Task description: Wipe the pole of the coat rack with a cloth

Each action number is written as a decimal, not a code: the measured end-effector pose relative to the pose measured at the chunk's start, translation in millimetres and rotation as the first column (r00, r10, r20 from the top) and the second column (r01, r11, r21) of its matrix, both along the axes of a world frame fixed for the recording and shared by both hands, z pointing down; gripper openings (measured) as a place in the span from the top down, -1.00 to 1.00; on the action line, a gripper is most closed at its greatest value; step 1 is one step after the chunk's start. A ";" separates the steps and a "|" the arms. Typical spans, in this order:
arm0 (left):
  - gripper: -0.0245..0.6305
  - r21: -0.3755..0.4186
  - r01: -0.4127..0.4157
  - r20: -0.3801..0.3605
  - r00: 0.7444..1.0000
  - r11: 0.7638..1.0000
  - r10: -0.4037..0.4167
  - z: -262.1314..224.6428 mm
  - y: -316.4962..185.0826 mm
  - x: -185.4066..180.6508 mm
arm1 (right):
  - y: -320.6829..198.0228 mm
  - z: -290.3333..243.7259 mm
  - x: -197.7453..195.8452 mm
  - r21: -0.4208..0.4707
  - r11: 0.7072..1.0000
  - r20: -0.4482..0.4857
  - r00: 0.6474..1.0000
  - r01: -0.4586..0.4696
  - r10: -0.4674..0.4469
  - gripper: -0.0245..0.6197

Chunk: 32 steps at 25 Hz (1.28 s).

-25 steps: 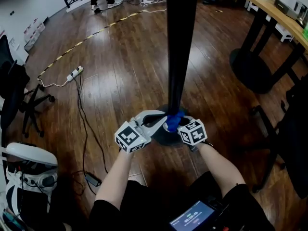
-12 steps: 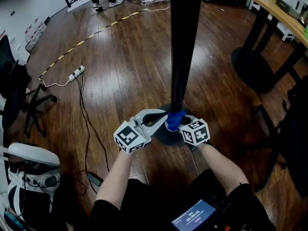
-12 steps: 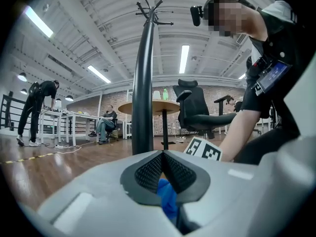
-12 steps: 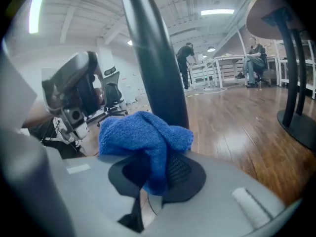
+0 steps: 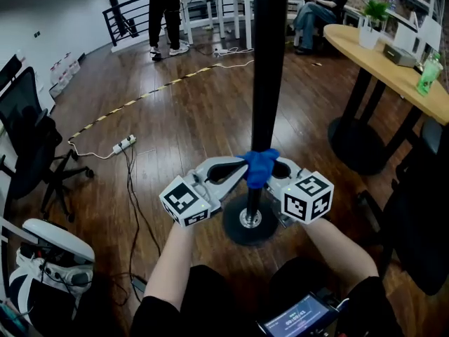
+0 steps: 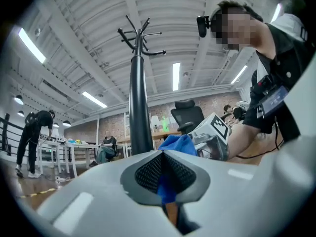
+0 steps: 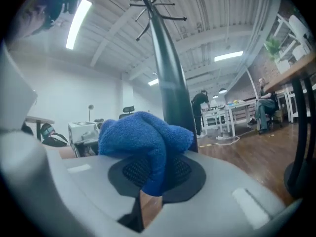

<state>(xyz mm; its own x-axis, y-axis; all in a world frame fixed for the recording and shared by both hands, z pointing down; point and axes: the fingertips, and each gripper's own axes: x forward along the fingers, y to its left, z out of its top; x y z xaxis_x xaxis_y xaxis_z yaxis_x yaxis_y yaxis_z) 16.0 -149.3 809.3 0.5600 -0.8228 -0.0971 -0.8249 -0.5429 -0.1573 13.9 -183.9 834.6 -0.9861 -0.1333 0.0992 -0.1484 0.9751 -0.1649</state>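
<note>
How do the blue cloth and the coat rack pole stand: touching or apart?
Touching. The head view shows the blue cloth pressed across the pole, covering its full width with no gap.

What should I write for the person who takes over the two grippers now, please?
Left gripper: shut on one end of the blue cloth.
Right gripper: shut on the other end.
Cloth wraps the black pole low down, above the round base.
Done: cannot tell how much is wiped.
Left: likely the pole above the cloth, up to the hooks.
</note>
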 end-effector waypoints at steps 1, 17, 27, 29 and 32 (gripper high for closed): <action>0.91 0.034 0.003 -0.004 1.000 0.999 -0.003 -24.4 0.6 -1.1 | -0.8 -28.7 -0.5 0.023 1.000 0.035 0.999 -0.006 0.005 0.77; 0.91 0.201 0.067 0.046 0.996 0.977 -0.078 -209.9 29.1 13.3 | -2.8 -324.6 6.7 0.163 0.981 0.406 0.913 -0.109 0.033 0.77; 0.91 0.206 0.046 0.037 0.998 0.977 -0.055 -221.8 39.3 22.4 | -15.4 -307.5 17.8 0.162 0.972 0.355 0.929 -0.173 0.106 0.77; 0.91 0.197 0.037 0.028 0.999 0.980 -0.043 -235.5 41.1 25.3 | -11.4 -306.1 17.6 0.170 0.972 0.310 0.945 -0.163 0.104 0.77; 0.91 0.195 0.049 -0.026 0.999 0.980 -0.045 -282.5 41.1 20.0 | -8.2 -321.1 16.4 0.157 0.976 0.241 0.964 -0.150 0.109 0.77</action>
<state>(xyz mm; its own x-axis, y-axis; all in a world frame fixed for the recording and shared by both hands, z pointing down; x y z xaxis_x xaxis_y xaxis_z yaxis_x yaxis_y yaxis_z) 36.1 -108.2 526.8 0.5171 -0.8121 -0.2703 -0.8532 -0.4640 -0.2384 30.3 -192.1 513.5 -0.9527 -0.2564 -0.1631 -0.2532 0.9666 -0.0404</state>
